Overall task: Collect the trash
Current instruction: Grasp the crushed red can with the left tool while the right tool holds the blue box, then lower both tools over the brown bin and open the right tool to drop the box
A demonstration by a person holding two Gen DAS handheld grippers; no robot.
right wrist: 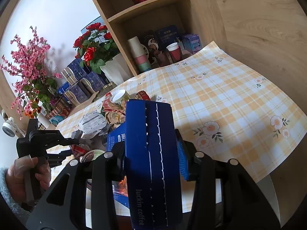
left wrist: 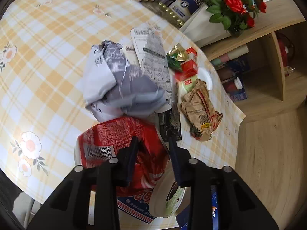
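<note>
My left gripper (left wrist: pixel 153 145) is shut on a crushed red snack bag (left wrist: pixel 119 143) just above the checked tablecloth (left wrist: pixel 48 57). Ahead lie a crumpled grey-and-white paper bag (left wrist: pixel 117 84), a printed white wrapper (left wrist: pixel 151 61), a brown paper wrapper (left wrist: pixel 199 111), small red cartons (left wrist: pixel 189 67) and a green-gold foil wrapper (left wrist: pixel 175 56). A white cup lid (left wrist: pixel 167 197) lies under the fingers. My right gripper (right wrist: pixel 151 134) is shut on a dark blue "luckin coffee" paper bag (right wrist: pixel 153 163), held upright over the table's near edge. The left gripper (right wrist: pixel 63 143) shows at the left of the right wrist view.
A wooden shelf unit (right wrist: pixel 153 19) with paper cups (right wrist: pixel 138 53) and boxes stands behind the table. A white vase of red roses (left wrist: pixel 230 3), blue boxes (right wrist: pixel 82 84) and pink flowers (right wrist: pixel 28 63) stand at the table's far side. Wooden floor (left wrist: pixel 268 153) lies to the right.
</note>
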